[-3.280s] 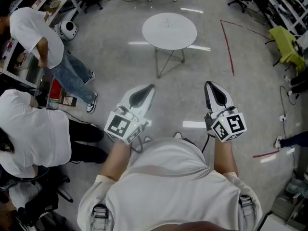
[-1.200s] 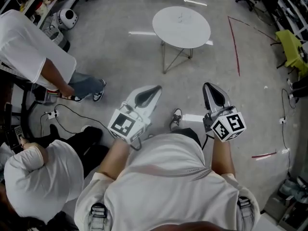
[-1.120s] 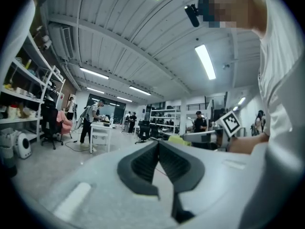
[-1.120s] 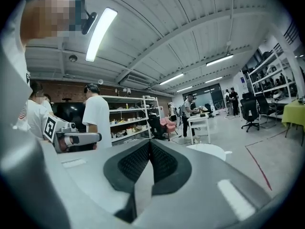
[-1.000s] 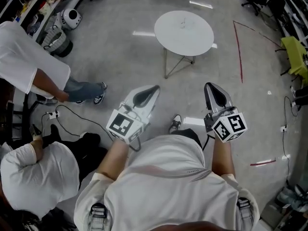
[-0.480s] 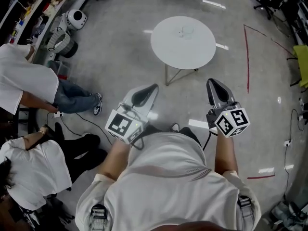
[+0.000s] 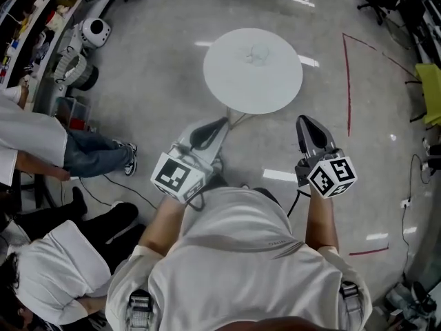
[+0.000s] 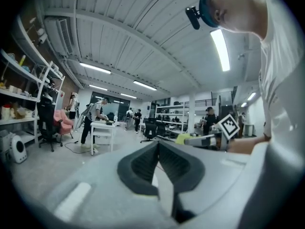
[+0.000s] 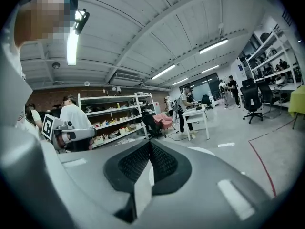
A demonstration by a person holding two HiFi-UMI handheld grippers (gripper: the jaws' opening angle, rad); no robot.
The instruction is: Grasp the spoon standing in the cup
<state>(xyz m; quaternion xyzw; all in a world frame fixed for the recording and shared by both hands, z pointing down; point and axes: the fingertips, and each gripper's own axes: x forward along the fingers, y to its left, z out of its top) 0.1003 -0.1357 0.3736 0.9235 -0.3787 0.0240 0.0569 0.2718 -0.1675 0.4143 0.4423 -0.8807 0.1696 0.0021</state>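
A small clear cup (image 7: pixel 260 52) stands near the middle of a round white table (image 7: pixel 234 81) ahead of me in the head view; the spoon in it is too small to make out. My left gripper (image 7: pixel 222 121) is held up in front of my chest, its tip over the table's near edge, shut with nothing between the pads. My right gripper (image 7: pixel 302 119) is to the right of the table, also shut and empty. In the left gripper view the left gripper (image 8: pixel 158 142) points into the room. In the right gripper view the right gripper (image 9: pixel 150 142) has the table's rim (image 9: pixel 202 150) just beyond it.
Two people (image 7: pixel 41 150) in white shirts are on the left, with a cable (image 7: pixel 131 195) on the floor near them. A red tape line (image 7: pixel 346 81) runs on the floor to the right of the table. Shelves (image 7: pixel 27 26) and a white device (image 7: pixel 95 32) line the far left.
The table has come closer and now sits just ahead of the gripper tips. The people on the left have slid down and out toward the view's edge. Both grippers stay shut.
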